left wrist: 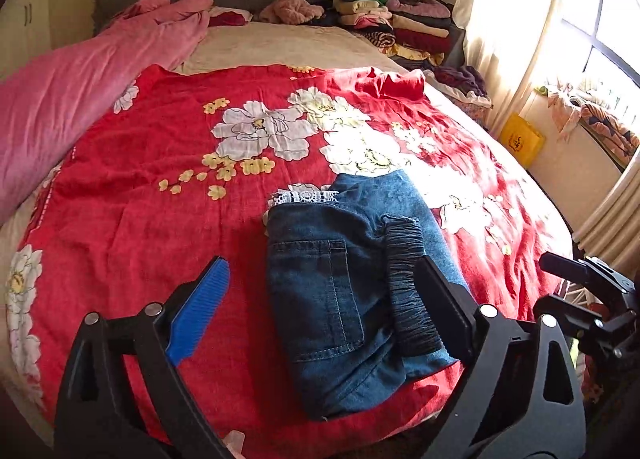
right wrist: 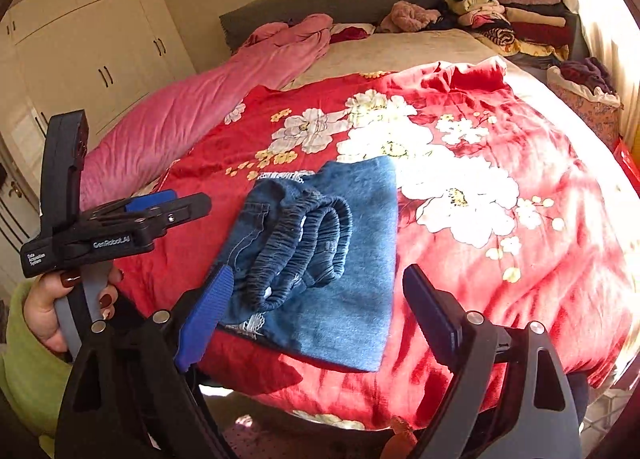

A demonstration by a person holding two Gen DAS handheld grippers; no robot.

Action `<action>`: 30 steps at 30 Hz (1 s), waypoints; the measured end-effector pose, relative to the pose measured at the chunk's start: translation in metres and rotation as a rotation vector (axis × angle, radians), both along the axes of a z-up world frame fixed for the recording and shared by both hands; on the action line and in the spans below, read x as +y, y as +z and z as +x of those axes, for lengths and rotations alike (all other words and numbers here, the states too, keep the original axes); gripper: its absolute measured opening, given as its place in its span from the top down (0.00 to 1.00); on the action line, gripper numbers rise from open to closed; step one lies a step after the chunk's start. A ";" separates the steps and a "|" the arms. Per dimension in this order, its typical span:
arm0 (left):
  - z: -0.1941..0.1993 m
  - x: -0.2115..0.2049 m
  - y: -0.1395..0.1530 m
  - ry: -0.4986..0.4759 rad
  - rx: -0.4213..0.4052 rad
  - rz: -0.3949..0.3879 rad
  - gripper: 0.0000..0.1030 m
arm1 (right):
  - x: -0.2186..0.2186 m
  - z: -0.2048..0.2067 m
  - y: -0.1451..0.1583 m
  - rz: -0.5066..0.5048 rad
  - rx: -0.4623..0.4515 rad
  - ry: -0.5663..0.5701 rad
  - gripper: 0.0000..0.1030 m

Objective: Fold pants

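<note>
1. Bedroom with cream wardrobe doors (right wrist: 100,59) at one side and a sunlit curtained window (left wrist: 580,39) at the other; wide bed under a red cotton bedspread printed with white flowers (left wrist: 160,219), a long pink plush quilt (left wrist: 80,99) rolled along one edge, stacked folded clothes (left wrist: 400,23) by the grey headboard.
2. Small blue denim pants with a black gathered elastic waistband (left wrist: 340,299) lying near the foot edge of the bed, folded into a compact block.
3. Left tongs (left wrist: 324,307) spread wide, nothing pinched, hovering above the denim with the block between and below the fingers.
4. Right tongs (right wrist: 320,319) likewise wide and empty, just above the near edge of the bundle; left tool's handle gripped by a hand (right wrist: 48,307) in a lime-green sleeve.
5. Look of the pants: back pocket stitching on top, waistband bunched in loops along one side, white lace trim peeking from the far end, paler lower layer sticking out unevenly.
6. Risks, as a judgement: springy waistband could push the top layer open; a passing finger could snag the lace or drag the block out of shape; closeness to the mattress edge could let it slide off.
</note>
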State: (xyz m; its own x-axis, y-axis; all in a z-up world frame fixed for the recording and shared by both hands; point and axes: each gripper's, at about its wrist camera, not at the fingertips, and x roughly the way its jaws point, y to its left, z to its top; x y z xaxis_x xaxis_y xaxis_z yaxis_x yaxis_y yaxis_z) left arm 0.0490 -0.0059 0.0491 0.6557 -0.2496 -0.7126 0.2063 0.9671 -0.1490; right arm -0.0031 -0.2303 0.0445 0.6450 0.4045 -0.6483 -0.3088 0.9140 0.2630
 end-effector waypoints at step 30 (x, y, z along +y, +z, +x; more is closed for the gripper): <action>0.014 0.012 -0.041 0.057 0.073 0.039 0.09 | -0.006 0.062 -0.038 -0.139 0.075 -0.027 0.17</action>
State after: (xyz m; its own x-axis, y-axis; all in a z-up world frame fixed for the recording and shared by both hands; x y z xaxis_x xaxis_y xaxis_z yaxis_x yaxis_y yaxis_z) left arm 0.0627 0.0058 0.0079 0.6138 -0.1844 -0.7676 0.1403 0.9823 -0.1238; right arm 0.0592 -0.2364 0.0065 0.6020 0.2903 -0.7439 -0.2677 0.9510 0.1545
